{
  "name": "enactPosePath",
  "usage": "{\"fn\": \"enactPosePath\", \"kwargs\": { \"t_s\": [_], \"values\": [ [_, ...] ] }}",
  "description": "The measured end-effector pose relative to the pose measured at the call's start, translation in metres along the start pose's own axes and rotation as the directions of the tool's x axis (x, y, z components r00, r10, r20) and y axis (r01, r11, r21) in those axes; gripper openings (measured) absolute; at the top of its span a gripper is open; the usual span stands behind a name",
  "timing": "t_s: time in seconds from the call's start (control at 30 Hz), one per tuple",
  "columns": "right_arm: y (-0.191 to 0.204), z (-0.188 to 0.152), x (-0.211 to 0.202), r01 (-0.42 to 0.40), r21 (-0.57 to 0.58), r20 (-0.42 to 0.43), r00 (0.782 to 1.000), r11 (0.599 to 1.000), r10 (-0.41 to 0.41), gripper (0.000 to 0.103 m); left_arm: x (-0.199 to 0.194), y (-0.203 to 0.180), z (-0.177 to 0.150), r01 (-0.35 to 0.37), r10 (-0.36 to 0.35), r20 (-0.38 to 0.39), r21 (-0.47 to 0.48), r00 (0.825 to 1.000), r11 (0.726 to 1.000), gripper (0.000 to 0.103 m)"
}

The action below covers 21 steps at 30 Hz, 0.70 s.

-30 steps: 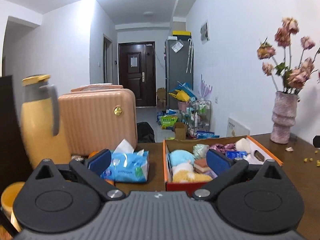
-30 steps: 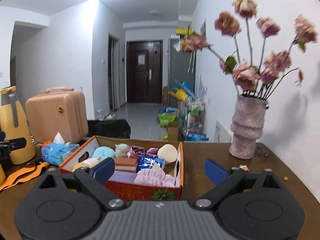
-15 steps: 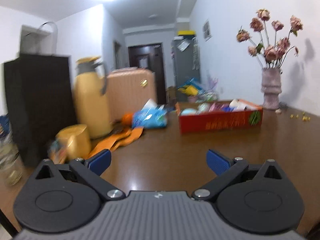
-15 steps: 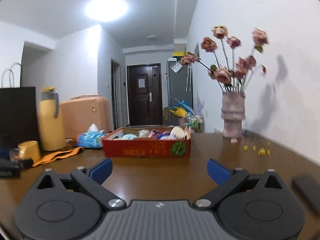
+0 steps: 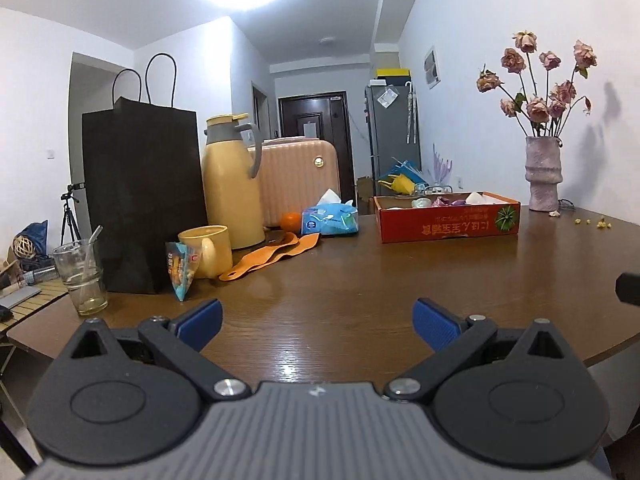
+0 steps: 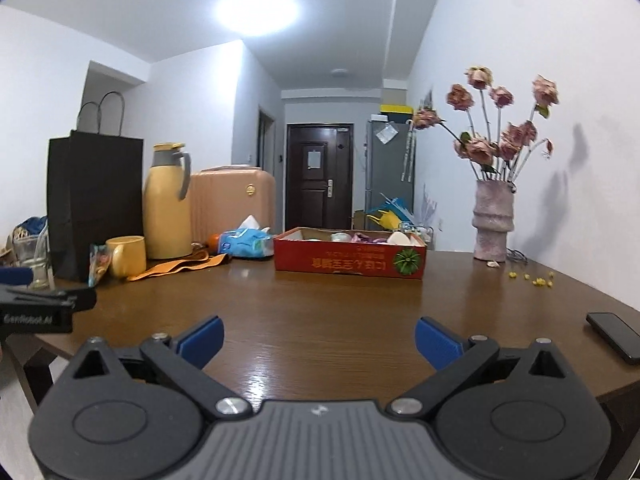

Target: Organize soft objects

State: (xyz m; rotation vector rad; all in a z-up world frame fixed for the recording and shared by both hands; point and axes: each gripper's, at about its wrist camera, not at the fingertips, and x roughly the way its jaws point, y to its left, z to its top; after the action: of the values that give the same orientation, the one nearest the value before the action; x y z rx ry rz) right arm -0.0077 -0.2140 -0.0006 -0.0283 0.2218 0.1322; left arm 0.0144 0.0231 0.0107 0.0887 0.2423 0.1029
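Observation:
A red cardboard box [image 5: 448, 224] [image 6: 348, 260] stands far back on the brown table, with the tops of several soft items [image 5: 452, 201] [image 6: 362, 236] showing over its rim. My left gripper [image 5: 316, 322] is open and empty, low at the table's near edge, far from the box. My right gripper [image 6: 318, 340] is also open and empty, back at the near edge. The left gripper's side appears at the left border of the right wrist view [image 6: 36, 308]. A blue tissue pack [image 5: 330, 218] [image 6: 246, 242] lies left of the box.
On the left stand a black paper bag [image 5: 140, 196], a yellow thermos [image 5: 230, 184], a yellow mug [image 5: 208, 250], a glass [image 5: 82, 276], a snack packet [image 5: 182, 270] and an orange strap [image 5: 272, 254]. A vase of dried roses [image 6: 492, 220] is at the right; a phone [image 6: 614, 336] lies near the right edge.
Both grippers have pulled back from right over the box to the table's near edge. The box is now far ahead, and both grippers stayed open.

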Motion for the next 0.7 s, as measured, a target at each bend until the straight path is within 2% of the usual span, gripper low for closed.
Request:
{"fn": "enactPosePath", "kwargs": {
  "t_s": [0.2,0.4,0.7],
  "values": [
    [0.001,0.002,0.0,-0.003,0.004,0.004,1.0,1.0,0.003,0.102,0.001,0.007,0.0,0.011,-0.011,-0.004,-0.028,1.0,1.0,0.103],
    [-0.007,0.004,0.0,0.015,0.029,0.015,1.0,0.999,-0.015,0.102,-0.005,0.003,0.001,0.047,-0.046,0.031,-0.012,0.998,0.999,0.103],
    [-0.014,0.003,0.001,0.014,0.062,0.016,1.0,0.998,-0.015,0.102,-0.006,0.002,0.0,0.061,-0.061,0.037,-0.007,0.997,0.998,0.103]
  ]
}}
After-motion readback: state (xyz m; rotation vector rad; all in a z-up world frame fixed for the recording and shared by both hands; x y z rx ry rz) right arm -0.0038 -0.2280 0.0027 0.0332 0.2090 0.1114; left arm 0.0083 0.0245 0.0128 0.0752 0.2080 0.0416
